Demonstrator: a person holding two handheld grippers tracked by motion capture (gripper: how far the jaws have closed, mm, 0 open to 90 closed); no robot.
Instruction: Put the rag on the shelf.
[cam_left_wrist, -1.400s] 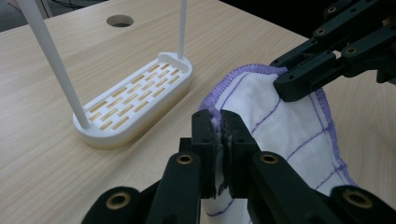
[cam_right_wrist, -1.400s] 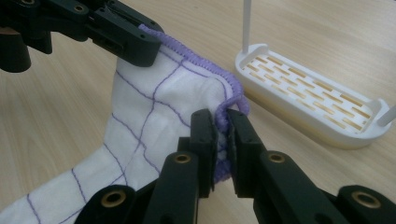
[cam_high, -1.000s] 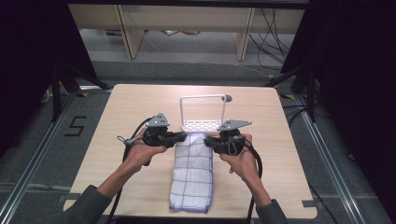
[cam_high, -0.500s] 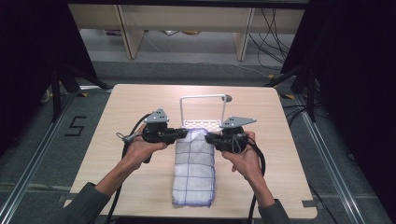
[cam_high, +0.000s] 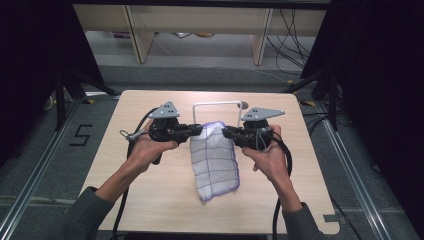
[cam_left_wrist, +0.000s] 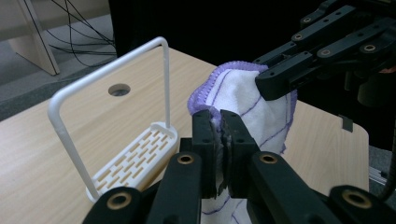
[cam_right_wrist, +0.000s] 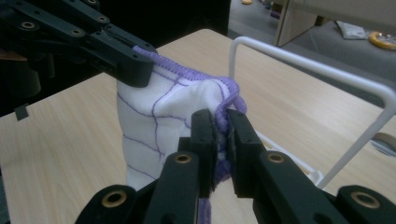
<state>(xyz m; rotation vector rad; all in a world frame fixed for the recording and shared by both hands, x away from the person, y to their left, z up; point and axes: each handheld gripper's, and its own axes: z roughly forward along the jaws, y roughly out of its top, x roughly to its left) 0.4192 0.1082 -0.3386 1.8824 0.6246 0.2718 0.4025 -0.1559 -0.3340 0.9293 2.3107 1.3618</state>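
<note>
A white cloth (cam_high: 215, 160) with purple grid lines and a purple hem hangs above the table, held by its two top corners. My left gripper (cam_high: 200, 131) is shut on the cloth's left top corner, and my right gripper (cam_high: 226, 132) is shut on the right top corner. The cloth's lower end still rests on the tabletop (cam_high: 150, 200). In the left gripper view the cloth (cam_left_wrist: 243, 100) is pinched between the jaws of the left gripper (cam_left_wrist: 219, 126), with the right gripper (cam_left_wrist: 275, 84) clamped on it beyond. In the right gripper view the hem (cam_right_wrist: 229, 100) sits between the pads of the right gripper (cam_right_wrist: 222, 123).
A white wire rack (cam_high: 218, 105) with a slotted base (cam_left_wrist: 135, 158) stands on the table just behind the cloth. A round hole (cam_left_wrist: 118, 89) is in the tabletop near the far edge. Cables trail from both grippers toward the front edge.
Both grippers have risen together with the cloth's top corners, lifting the cloth from flat on the table to hanging. The jaws stay shut.
</note>
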